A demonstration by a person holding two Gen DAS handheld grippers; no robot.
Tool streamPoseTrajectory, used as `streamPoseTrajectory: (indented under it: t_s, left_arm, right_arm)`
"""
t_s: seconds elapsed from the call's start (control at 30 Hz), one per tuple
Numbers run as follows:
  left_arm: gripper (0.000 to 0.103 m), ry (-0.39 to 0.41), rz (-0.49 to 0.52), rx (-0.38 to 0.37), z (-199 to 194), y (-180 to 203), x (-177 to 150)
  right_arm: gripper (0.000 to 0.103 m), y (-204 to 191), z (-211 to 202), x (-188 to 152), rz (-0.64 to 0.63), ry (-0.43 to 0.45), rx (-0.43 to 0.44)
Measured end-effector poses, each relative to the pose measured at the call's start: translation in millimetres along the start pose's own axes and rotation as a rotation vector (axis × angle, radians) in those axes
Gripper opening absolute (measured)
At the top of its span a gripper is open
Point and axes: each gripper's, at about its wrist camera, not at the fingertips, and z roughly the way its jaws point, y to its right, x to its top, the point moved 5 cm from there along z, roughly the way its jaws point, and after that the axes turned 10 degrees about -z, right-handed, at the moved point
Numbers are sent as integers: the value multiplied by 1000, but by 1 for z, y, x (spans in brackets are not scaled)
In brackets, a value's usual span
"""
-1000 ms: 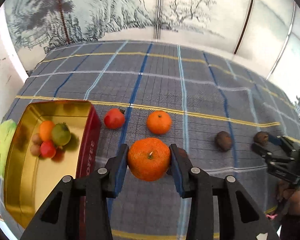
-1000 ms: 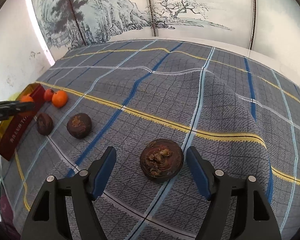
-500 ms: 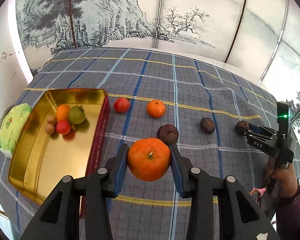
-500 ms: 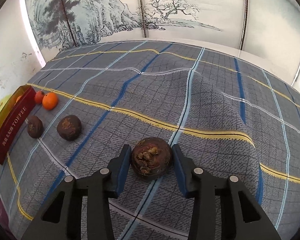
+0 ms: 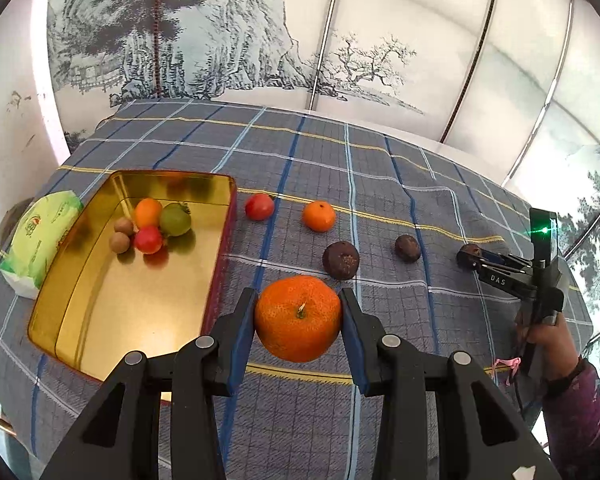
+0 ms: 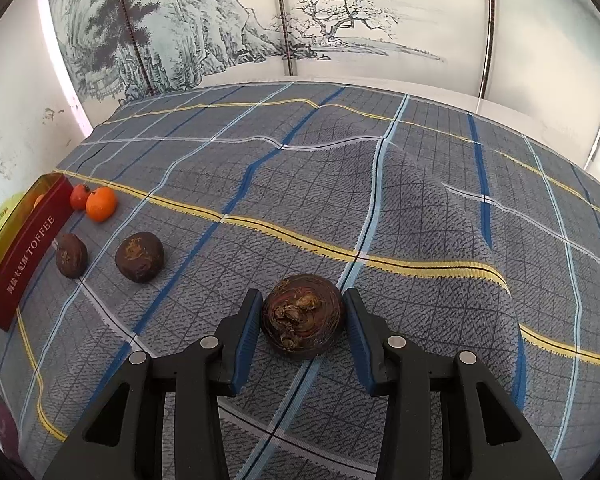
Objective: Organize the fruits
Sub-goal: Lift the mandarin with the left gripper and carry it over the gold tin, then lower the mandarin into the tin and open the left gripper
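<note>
My left gripper (image 5: pixel 298 314) is shut on a large orange (image 5: pixel 298 322), held above the checked cloth just right of the gold tin (image 5: pixel 100 300). The tin holds several small fruits (image 5: pixel 152 224). On the cloth beyond lie a red fruit (image 5: pixel 259 206), a small orange (image 5: pixel 319 216) and two brown fruits (image 5: pixel 341 260) (image 5: pixel 407 248). My right gripper (image 6: pixel 302 320) is shut on a dark brown round fruit (image 6: pixel 302 322) that rests on the cloth. It also shows at the right of the left wrist view as the right gripper (image 5: pixel 470 258).
A green tissue pack (image 5: pixel 40 236) lies left of the tin. The tin's red side (image 6: pixel 28 248) stands at the far left of the right wrist view, with two brown fruits (image 6: pixel 139 257) (image 6: pixel 71 255) beside it. The cloth rises in a fold (image 6: pixel 420 184). A hand and sleeve (image 5: pixel 548 340) hold the right gripper.
My right gripper's fingers closed onto the brown fruit. My left gripper drew back and a little up with the orange, so the tin and loose fruits now look farther away.
</note>
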Motion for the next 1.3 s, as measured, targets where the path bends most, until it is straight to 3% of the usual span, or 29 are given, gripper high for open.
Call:
streamPoseTrajectory:
  t_s: [0.4, 0.93, 1.3]
  left_arm:
    - [37, 27, -43, 51, -10, -29, 1]
    - [37, 116, 16, 190, -7, -55, 9]
    - [37, 202, 46, 271, 11, -99, 21]
  right_arm:
    - [43, -5, 2, 1, -32, -13, -37]
    - [43, -9, 4, 3, -51, -22, -63]
    - [43, -11, 5, 3, -56, -23, -69]
